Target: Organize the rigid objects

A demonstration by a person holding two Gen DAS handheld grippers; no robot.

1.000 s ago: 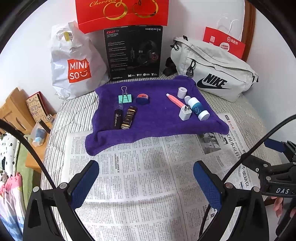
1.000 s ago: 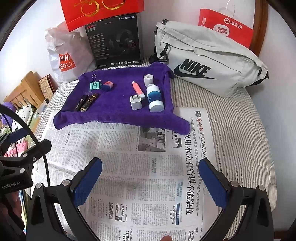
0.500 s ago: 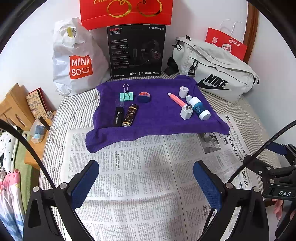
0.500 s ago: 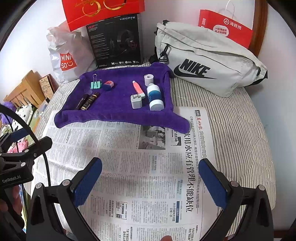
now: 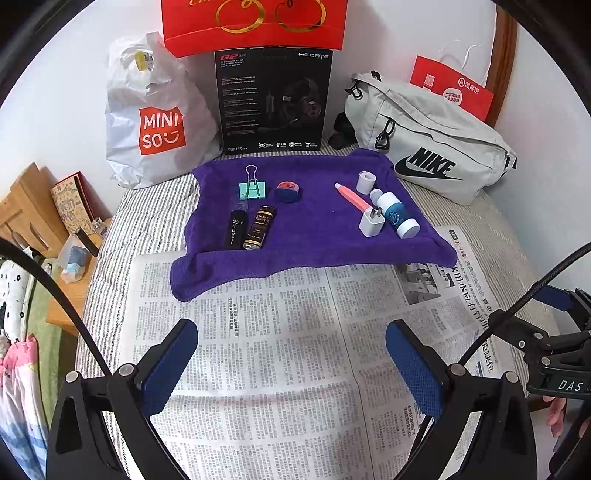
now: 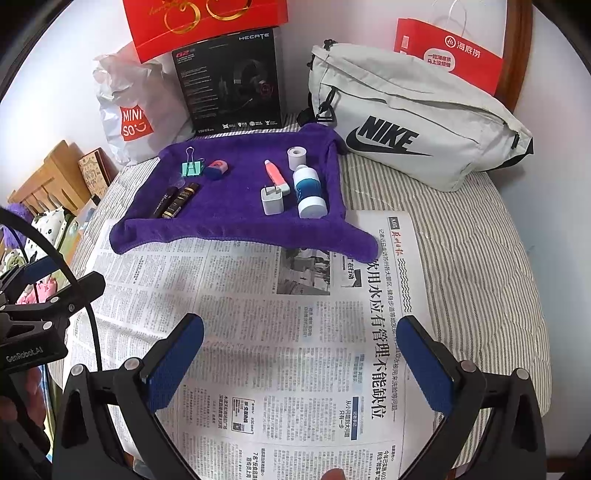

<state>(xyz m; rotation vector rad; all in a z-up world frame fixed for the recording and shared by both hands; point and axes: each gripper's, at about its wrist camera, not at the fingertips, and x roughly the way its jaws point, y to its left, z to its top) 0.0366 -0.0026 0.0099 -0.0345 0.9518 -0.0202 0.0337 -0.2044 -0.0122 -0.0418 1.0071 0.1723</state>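
Note:
A purple towel (image 5: 306, 240) (image 6: 229, 221) lies at the far end of a newspaper (image 5: 273, 354) (image 6: 295, 332). On its left sit a green binder clip (image 5: 252, 188) (image 6: 192, 168), a blue-and-pink sharpener (image 5: 287, 190) (image 6: 217, 168), a black tube (image 5: 236, 229) (image 6: 164, 202) and a dark gold-lettered tube (image 5: 260, 227) (image 6: 183, 199). On its right lie a pink pen (image 5: 349, 195) (image 6: 275, 175), a white tape roll (image 5: 366, 181) (image 6: 297, 158), a white charger plug (image 5: 371, 223) (image 6: 272, 201) and a white-and-blue bottle (image 5: 397, 218) (image 6: 309, 192). My left gripper (image 5: 291, 365) and right gripper (image 6: 303, 365) hover open over the newspaper, well short of the towel.
Against the back wall stand a white Miniso bag (image 5: 155, 122), a black headset box (image 5: 273, 99), a red gift bag (image 5: 255, 22), a grey Nike bag (image 6: 413, 122) and a red paper bag (image 6: 448, 51). A wooden side table (image 5: 48, 218) stands left of the striped bed (image 6: 480, 258).
Both cameras have drifted slightly, so the scene sits a little lower in the left wrist view. No object on the towel has moved, and both grippers stay open.

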